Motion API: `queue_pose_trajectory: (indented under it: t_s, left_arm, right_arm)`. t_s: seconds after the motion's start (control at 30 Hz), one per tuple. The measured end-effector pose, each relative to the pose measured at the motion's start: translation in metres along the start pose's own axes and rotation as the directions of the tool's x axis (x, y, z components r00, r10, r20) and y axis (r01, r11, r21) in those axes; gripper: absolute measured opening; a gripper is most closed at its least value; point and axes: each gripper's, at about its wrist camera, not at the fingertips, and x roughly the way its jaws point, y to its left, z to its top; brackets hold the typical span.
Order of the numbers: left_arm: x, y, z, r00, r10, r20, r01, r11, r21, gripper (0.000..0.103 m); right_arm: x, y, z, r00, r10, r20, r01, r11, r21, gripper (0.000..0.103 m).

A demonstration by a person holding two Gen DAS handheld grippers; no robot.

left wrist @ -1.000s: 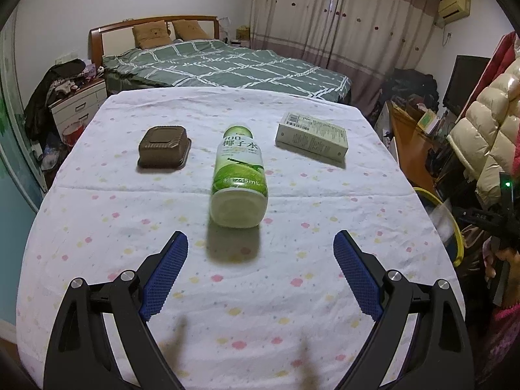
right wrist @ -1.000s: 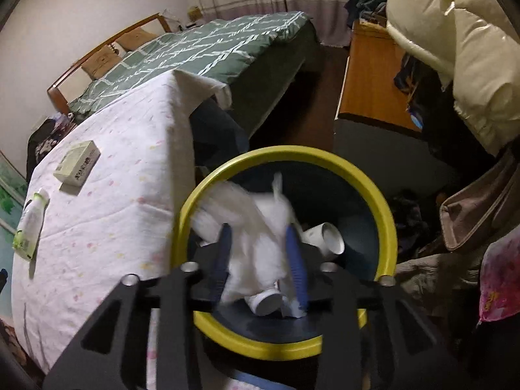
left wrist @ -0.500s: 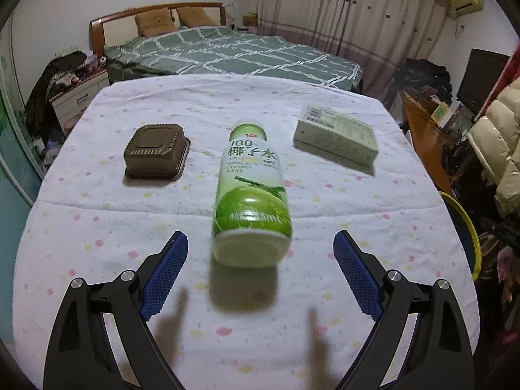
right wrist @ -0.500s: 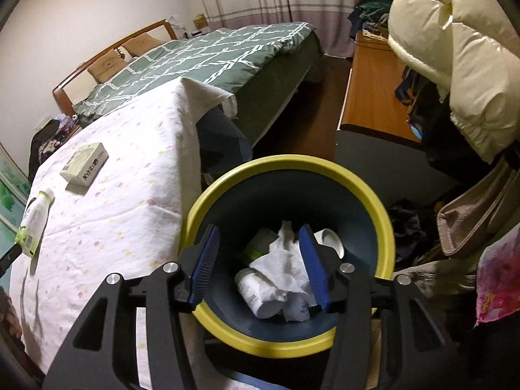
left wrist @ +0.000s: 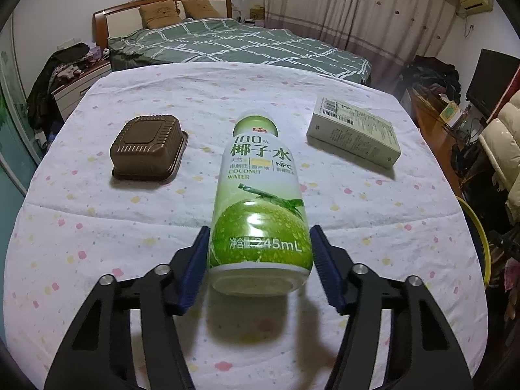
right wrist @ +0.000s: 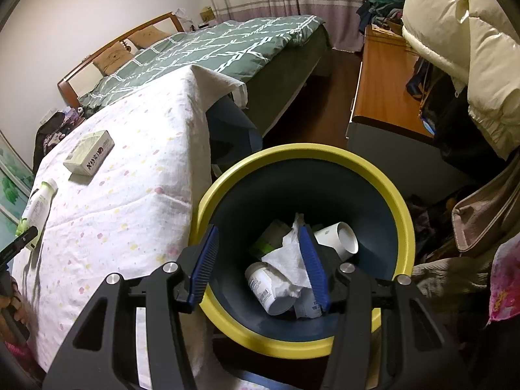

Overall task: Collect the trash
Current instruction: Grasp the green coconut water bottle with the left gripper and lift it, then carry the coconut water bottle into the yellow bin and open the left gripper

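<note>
A green coconut water bottle (left wrist: pixel 260 214) lies on the table, base toward me. My left gripper (left wrist: pixel 258 266) is shut on its base, both blue pads against its sides. A brown plastic container (left wrist: pixel 148 146) sits upside down to the left and a pale carton box (left wrist: pixel 354 130) to the right. My right gripper (right wrist: pixel 260 260) is open and empty above the yellow-rimmed bin (right wrist: pixel 373 175). White tissue (right wrist: pixel 289 263), a white jar (right wrist: pixel 266 286) and a paper cup (right wrist: pixel 338 237) lie in the bin. The bottle (right wrist: pixel 37 208) and box (right wrist: pixel 89 152) also show in the right wrist view.
The table wears a white dotted cloth (left wrist: pixel 97 243). The bin stands off its right edge. A bed with a green quilt (left wrist: pixel 234 45) lies beyond. A wooden desk (right wrist: pixel 380 81) and a cream puffer jacket (right wrist: pixel 471 42) stand right of the bin.
My left gripper moved forward to the bottle and shut on its base. My right gripper opened and the white tissue dropped into the bin.
</note>
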Motion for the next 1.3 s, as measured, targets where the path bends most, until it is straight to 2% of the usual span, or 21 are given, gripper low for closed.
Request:
queue_pose_trajectory:
  t_s: [0.2, 0.43, 0.7, 0.93, 1.3]
  left_arm:
    - [-0.009, -0.002, -0.001, 1.0, 0.009, 0.024, -0.01, 1.0, 0.021, 0.054]
    - [-0.043, -0.013, -0.002, 0.995, 0.016, 0.1, -0.025, 0.996, 0.085, 0.053]
    - [-0.082, -0.026, 0.0, 0.987, -0.025, 0.158, 0.005, 0.992, 0.129, 0.051]
    - [-0.103, -0.042, -0.001, 0.982, -0.056, 0.18, 0.026, 0.986, 0.165, 0.051]
    - [-0.123, -0.095, 0.001, 0.969, -0.172, 0.177, 0.12, 0.956, 0.268, 0.051]
  right_arm:
    - [-0.001, 0.001, -0.001, 1.0, 0.007, -0.001, -0.007, 1.0, -0.003, 0.049]
    - [-0.008, 0.001, -0.004, 1.0, 0.015, 0.013, -0.015, 1.0, -0.002, 0.049]
    - [-0.018, 0.0, -0.009, 0.999, 0.027, 0.031, -0.027, 1.0, -0.003, 0.049]
    - [-0.025, -0.008, -0.015, 0.999, 0.027, 0.04, -0.028, 1.0, 0.006, 0.049]
    - [-0.048, -0.021, -0.029, 0.996, 0.017, 0.085, -0.018, 1.0, 0.011, 0.049]
